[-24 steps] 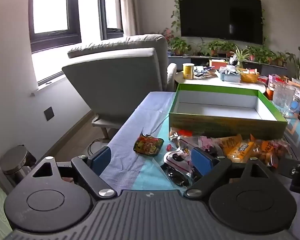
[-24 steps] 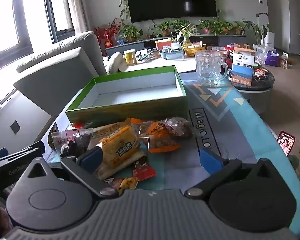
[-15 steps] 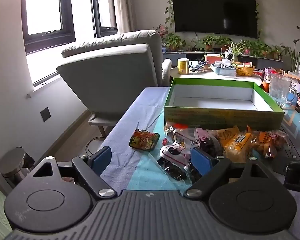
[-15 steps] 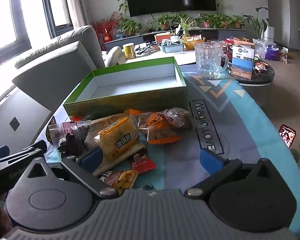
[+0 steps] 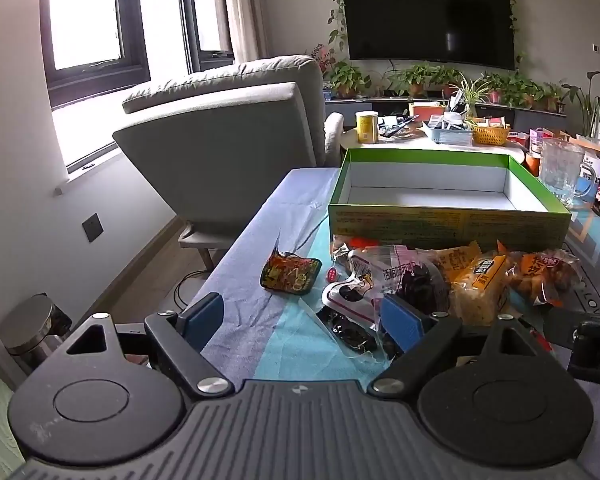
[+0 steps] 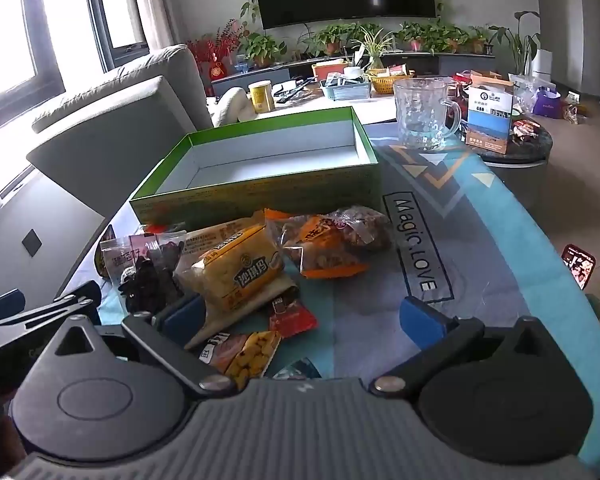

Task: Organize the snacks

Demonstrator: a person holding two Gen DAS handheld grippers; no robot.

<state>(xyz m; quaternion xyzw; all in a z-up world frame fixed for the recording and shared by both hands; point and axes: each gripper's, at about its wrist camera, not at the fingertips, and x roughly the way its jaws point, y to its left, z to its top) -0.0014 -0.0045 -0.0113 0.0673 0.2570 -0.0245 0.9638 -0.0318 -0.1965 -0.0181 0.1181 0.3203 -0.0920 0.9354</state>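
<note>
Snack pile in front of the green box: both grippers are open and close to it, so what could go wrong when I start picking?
1. The packets overlap: the yellow cake pack lies on others, so closing the right gripper may drag neighbours along.
2. The dark plum bag sits by the left gripper; the two grippers could collide there.
3. The glass mug stands just behind the green box; an overshoot might knock it.

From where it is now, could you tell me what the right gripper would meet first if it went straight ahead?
Probably the yellow snack pack in the pile before the green box. The open right gripper points down towards it, though depth is hard to judge.
</note>
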